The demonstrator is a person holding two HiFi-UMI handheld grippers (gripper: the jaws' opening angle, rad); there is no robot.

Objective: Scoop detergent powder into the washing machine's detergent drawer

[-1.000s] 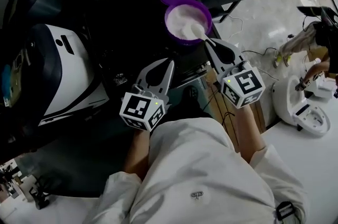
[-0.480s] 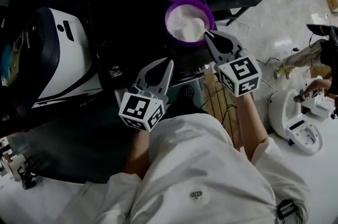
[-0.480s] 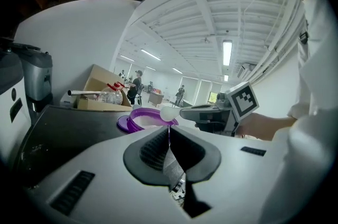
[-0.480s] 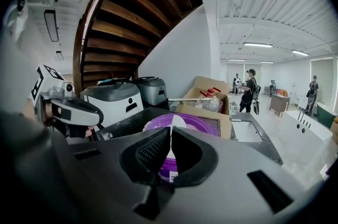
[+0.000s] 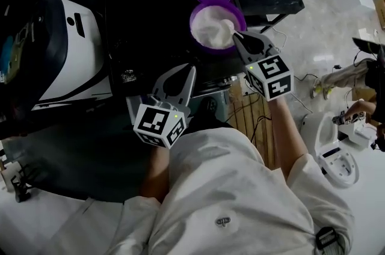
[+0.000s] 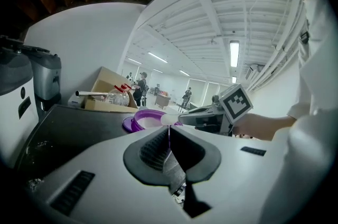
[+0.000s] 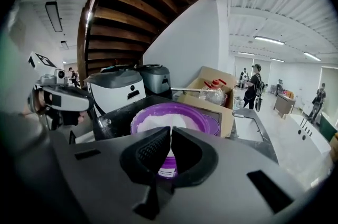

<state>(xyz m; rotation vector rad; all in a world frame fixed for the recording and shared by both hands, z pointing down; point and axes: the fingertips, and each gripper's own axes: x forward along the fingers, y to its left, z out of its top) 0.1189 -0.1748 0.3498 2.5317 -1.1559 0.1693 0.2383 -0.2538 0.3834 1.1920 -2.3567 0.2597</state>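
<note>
My right gripper (image 5: 236, 37) is clamped on the scoop (image 6: 169, 119) in the purple tub (image 5: 193, 24) at the black top's (image 5: 144, 19) far right edge; left gripper (image 5: 190, 70) pinched empty. Lifting tilted could spill powder (image 5: 210, 31).

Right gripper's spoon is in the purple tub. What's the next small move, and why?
Probably raise the spoon level, out of the purple tub. The right gripper is shut on its handle, and the spoon's bowl lies in the white powder, so a load seems ready to carry.
</note>
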